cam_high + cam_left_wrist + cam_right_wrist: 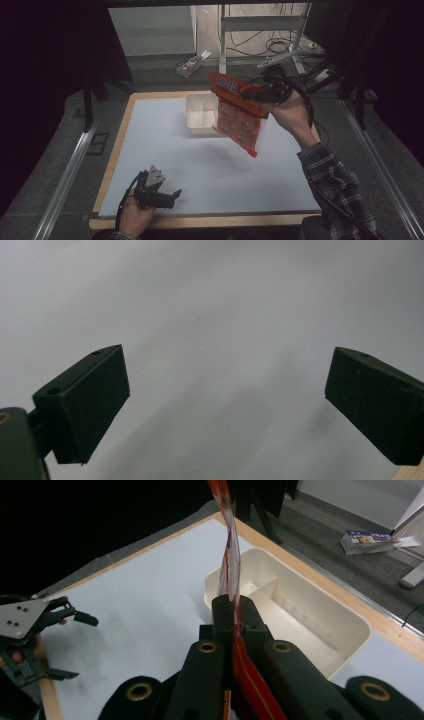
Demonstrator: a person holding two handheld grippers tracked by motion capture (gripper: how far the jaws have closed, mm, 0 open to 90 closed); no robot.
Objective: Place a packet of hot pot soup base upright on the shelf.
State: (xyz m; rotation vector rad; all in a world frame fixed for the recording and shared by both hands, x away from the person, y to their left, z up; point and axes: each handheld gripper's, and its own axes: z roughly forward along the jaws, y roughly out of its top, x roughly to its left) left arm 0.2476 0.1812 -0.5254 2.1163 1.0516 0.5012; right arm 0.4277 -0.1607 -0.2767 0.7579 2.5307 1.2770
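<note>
White worktop (165, 150) carries a divided tray (200, 118) near its far edge. Raised above it, the right hand-held gripper (255, 93) clamps a hanging red packet (239, 117). Near the front-left corner, the left hand-held gripper (172, 196) rests low, jaws apart.

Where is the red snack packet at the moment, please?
In the high view, the red snack packet hangs clamped in the right gripper, raised at the table's far right, just right of the white divided bin.
</note>
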